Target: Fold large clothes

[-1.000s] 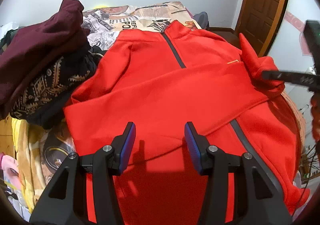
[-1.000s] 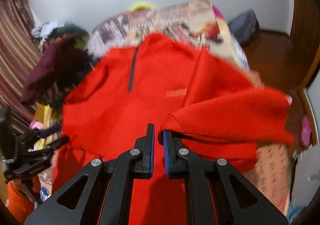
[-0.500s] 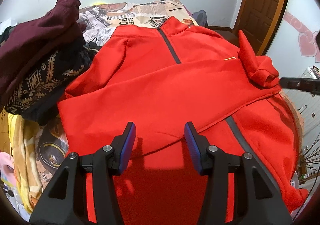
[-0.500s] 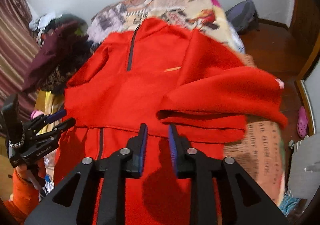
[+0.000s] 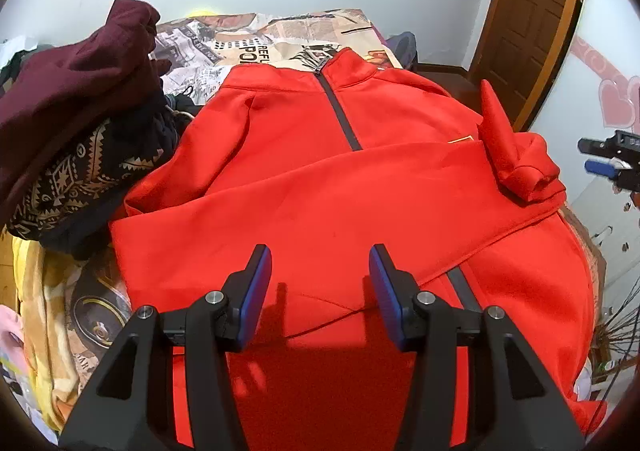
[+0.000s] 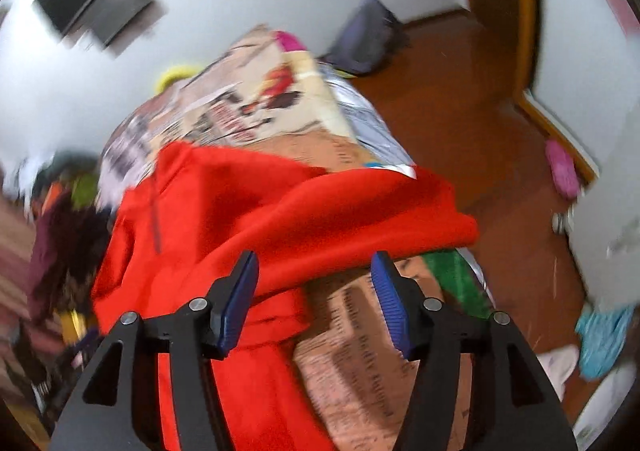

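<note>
The jacket (image 5: pixel 320 191) is bright red with a dark grey zip (image 5: pixel 340 115). The pile (image 5: pixel 76 123) is maroon over black-and-gold geometric print. The bedspread (image 5: pixel 260 39) carries newspaper print. Gripper pads (image 5: pixel 256 291) are blue.

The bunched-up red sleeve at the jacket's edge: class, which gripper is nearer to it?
Right. The right gripper hangs open just beside the sleeve, while the left gripper hovers open over the jacket's lower middle, farther away.

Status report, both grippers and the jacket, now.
Left gripper open, empty, above red jacket. Right gripper open, empty. One sleeve folded across the chest. Clothes pile touches jacket's edge.
</note>
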A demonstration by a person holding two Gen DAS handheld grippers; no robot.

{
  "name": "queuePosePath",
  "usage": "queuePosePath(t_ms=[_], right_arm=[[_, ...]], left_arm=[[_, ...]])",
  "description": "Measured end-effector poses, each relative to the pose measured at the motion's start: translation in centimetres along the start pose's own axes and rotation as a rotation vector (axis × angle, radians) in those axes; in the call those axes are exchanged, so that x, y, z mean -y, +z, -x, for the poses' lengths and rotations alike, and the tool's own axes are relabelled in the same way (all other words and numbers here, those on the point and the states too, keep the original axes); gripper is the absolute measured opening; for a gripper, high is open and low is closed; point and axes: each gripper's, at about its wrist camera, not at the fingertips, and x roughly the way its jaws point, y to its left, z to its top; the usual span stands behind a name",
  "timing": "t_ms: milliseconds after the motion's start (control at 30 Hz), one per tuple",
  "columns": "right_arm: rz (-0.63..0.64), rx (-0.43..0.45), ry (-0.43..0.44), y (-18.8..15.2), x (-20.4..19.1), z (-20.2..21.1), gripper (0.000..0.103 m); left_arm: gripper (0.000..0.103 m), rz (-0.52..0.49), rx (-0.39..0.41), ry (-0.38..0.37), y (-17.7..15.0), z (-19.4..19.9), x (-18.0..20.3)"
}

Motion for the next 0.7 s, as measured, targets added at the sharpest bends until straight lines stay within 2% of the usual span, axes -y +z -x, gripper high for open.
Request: queuePosePath(t_ms=[167, 267, 367, 500, 600, 633, 700], right_arm=[[-0.200, -0.073, 0.047, 0.3, 3.8, -3.8, 0.055], [-0.262, -0.117, 0.079, 0.0, 4.8, -5.9, 0.055], [-0.305, -0.121, 0.097, -0.1, 5.3, -7.0, 0.055], [-0.278, -0.104, 0.083, 0.7, 5.3, -7.8, 0.055], [-0.230, -0.090, 0.028, 1.2, 5.4, -8.2, 0.054], [-0.227, -0.083, 0.010, 1.3, 5.5, -8.2, 0.051], [-0.220, -0.068, -0.013, 1.6, 5.5, -8.2, 0.033]], left_arm=[[0.050, 0.017, -0.019, 0.004, 0.0, -0.9, -0.4], [0.050, 0.038, -0.035, -0.002, 0.0, -1.6, -0.9], [0.050, 0.042, -0.045, 0.010, -0.1, -2.1, -1.1], [0.050, 0.042, -0.053, 0.021, -0.2, -2.6, -1.3], [0.050, 0.032, -0.050, 0.038, -0.3, -2.7, -1.3], [0.050, 0.026, -0.048, 0.044, -0.3, -2.7, -1.3], [0.050, 0.019, -0.042, 0.047, -0.4, -2.6, -1.3]])
